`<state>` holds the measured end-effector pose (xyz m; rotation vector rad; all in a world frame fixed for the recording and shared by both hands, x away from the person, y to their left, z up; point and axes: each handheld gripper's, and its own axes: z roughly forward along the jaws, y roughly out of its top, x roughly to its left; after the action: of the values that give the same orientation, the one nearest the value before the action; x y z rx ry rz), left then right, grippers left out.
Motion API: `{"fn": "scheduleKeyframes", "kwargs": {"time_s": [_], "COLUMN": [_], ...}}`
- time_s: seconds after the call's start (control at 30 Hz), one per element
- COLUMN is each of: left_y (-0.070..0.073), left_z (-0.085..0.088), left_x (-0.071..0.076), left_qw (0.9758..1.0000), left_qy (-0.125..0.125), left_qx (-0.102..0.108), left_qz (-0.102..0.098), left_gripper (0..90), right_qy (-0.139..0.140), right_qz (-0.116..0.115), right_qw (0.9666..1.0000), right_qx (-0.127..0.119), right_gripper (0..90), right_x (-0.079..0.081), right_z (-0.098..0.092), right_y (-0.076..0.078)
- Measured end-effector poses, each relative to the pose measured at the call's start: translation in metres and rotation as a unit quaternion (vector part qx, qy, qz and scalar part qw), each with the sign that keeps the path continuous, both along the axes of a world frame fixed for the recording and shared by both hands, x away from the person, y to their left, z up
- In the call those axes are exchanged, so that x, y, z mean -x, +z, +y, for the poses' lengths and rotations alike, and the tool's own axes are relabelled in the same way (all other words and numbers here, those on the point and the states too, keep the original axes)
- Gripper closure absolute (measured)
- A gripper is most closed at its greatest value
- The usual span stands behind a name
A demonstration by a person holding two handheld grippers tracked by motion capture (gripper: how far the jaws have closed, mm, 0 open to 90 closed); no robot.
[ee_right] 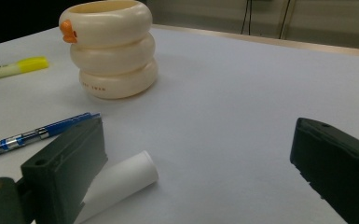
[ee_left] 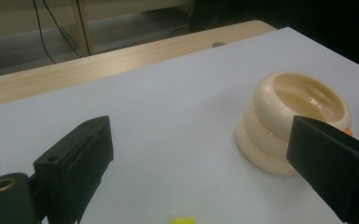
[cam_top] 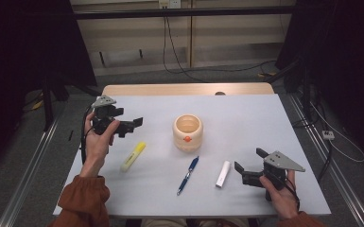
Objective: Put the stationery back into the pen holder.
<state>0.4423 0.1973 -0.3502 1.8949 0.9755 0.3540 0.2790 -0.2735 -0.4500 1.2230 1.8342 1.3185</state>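
High view: a pale grey-blue table carries a cream plastic holder made of three stacked rings, with a small orange knob on its front, standing upright near the middle. In front of it lie three items, well apart from one another: a yellow highlighter marker to the left, a blue ballpoint pen at the centre, and a short white cylindrical tube to the right.

The left gripper is held above the table's left part, left of the cream holder, its jaws spread wide and holding nothing. In the left gripper view the holder sits just behind the right-hand jaw, its hollow open to the top, and a yellow tip of the highlighter shows at the bottom edge.

The right gripper is held low at the table's near right, just right of the white tube, its jaws likewise wide apart and empty. In the right gripper view the tube lies flat beside the left-hand jaw, not touched by it as far as can be seen; the pen lies beyond it, and the holder and highlighter stand farther off.
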Motion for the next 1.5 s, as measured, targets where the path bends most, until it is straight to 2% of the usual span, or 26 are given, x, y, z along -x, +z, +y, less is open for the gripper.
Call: {"fn": "scheduleKeyframes", "kwargs": {"time_s": [0.1,0.37,0.43,0.5,0.57,0.6,0.7,0.73,0.77,0.93,1.0,1.07,1.17,1.3,1.37,1.5], "left_y": [0.001,0.007,0.009,0.01,0.005,0.001,-0.008,-0.011,-0.013,-0.021,-0.023,-0.022,-0.024,-0.03,-0.032,-0.035], "left_z": [0.006,0.012,0.013,0.012,0.012,0.012,0.013,0.015,0.017,0.019,0.019,0.019,0.018,0.014,0.015,0.017], "left_x": [-0.001,0.0,0.003,0.005,0.007,0.007,0.002,0.001,0.0,-0.003,-0.003,-0.003,-0.003,-0.002,0.0,0.003], "left_qw": [0.9999,0.9993,0.9993,0.999,0.9987,0.9986,0.9959,0.9955,0.9957,0.994,0.9932,0.9939,0.9919,0.9881,0.9884,0.9875], "left_qy": [0.015,0.02,0.002,-0.004,-0.002,0.002,-0.004,-0.004,0.0,0.012,0.007,0.008,0.009,0.001,-0.003,-0.003], "left_qx": [0.0,-0.007,-0.002,-0.021,-0.03,-0.027,-0.051,-0.053,-0.049,-0.059,-0.07,-0.073,-0.09,-0.105,-0.102,-0.103], "left_qz": [0.006,0.031,0.036,0.04,0.042,0.046,0.075,0.078,0.078,0.091,0.092,0.083,0.089,0.112,0.112,0.119], "left_gripper": [7.1,7.5,11.3,12.2,12.2,12.2,14.0,14.0,14.0,13.9,13.1,9.9,8.9,9.7,13.1,12.9], "right_qy": [0.0,0.006,0.007,0.005,0.005,0.006,0.009,0.009,0.007,0.004,0.004,0.007,0.007,0.006,0.008,0.011], "right_qz": [0.001,-0.001,-0.001,-0.001,-0.001,0.0,-0.001,0.0,-0.001,0.0,-0.001,0.0,0.0,0.003,0.001,0.003], "right_qw": [1.0,1.0,1.0,1.0,1.0,1.0,1.0,0.9999,1.0,1.0,1.0,0.9999,0.9999,1.0,0.9999,0.9999], "right_qx": [0.0,-0.001,0.002,0.002,0.002,0.003,0.004,0.005,0.005,0.004,0.005,0.008,0.007,0.005,0.006,0.006], "right_gripper": [3.0,2.4,2.7,2.6,2.4,2.4,2.6,2.6,2.6,2.5,2.5,2.5,2.5,2.5,2.5,2.7], "right_x": [0.001,0.003,0.003,0.003,0.003,0.004,0.003,0.004,0.004,0.007,0.006,0.007,0.006,0.006,0.005,0.003], "right_z": [0.0,-0.001,-0.001,-0.001,0.0,0.0,0.0,0.0,0.0,-0.002,-0.001,-0.001,-0.002,-0.002,-0.001,0.001], "right_y": [0.0,0.0,0.0,0.0,0.001,0.001,0.001,0.001,0.001,0.001,0.001,0.001,0.001,0.0,0.0,0.0]}}
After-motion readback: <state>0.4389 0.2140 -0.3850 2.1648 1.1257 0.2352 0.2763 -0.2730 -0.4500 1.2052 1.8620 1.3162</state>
